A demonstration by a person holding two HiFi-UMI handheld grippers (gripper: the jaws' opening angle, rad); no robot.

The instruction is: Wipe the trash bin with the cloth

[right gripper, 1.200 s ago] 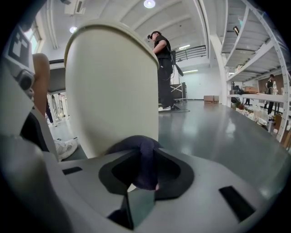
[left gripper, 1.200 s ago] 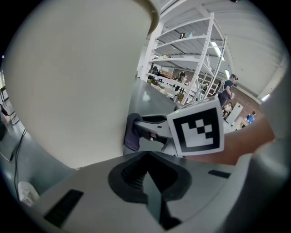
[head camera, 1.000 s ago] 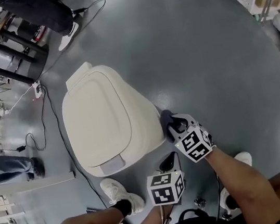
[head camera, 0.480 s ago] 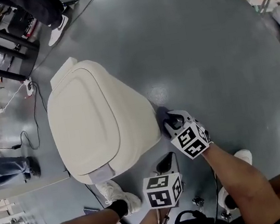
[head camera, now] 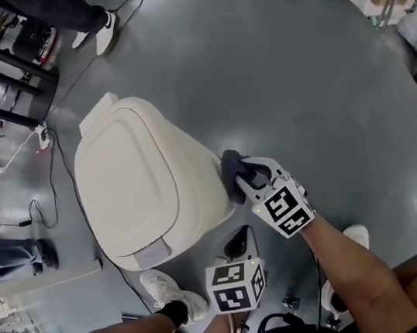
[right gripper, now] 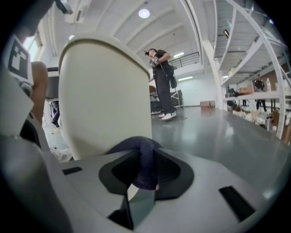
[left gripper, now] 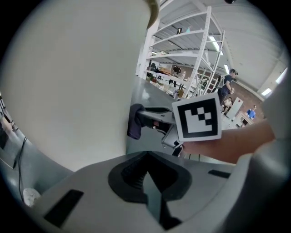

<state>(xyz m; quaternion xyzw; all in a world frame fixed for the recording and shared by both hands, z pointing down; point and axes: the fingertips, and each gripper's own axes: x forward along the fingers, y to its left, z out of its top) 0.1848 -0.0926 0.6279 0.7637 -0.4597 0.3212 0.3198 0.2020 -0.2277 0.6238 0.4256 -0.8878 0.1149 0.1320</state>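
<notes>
Head view: a cream trash bin [head camera: 148,181] with its lid closed is seen standing on the grey floor [head camera: 303,68], left of the floor's middle. A dark cloth [head camera: 230,171] is held against the bin's right wall, near the corner closest to the person. The cloth is pinched by the right gripper [head camera: 244,182], whose marker cube [head camera: 282,209] sits just behind the jaws, farther from the bin.

In the right gripper view the cloth [right gripper: 144,160] is seen bunched between the jaws, which are closed on it. The bin's pale wall [right gripper: 102,95] rises directly behind it (contact looks likely, though the exact touching point is hidden by the fabric). A standing person [right gripper: 161,82] can be made out farther off across the floor.

The left gripper [head camera: 240,241] is held low beside the bin's near right corner, apart from the cloth. In the left gripper view its jaws [left gripper: 148,182] are seen pressed together with nothing between them. The bin wall fills the left of that view, and the right gripper with the cloth [left gripper: 135,120] is seen beyond.
</notes>
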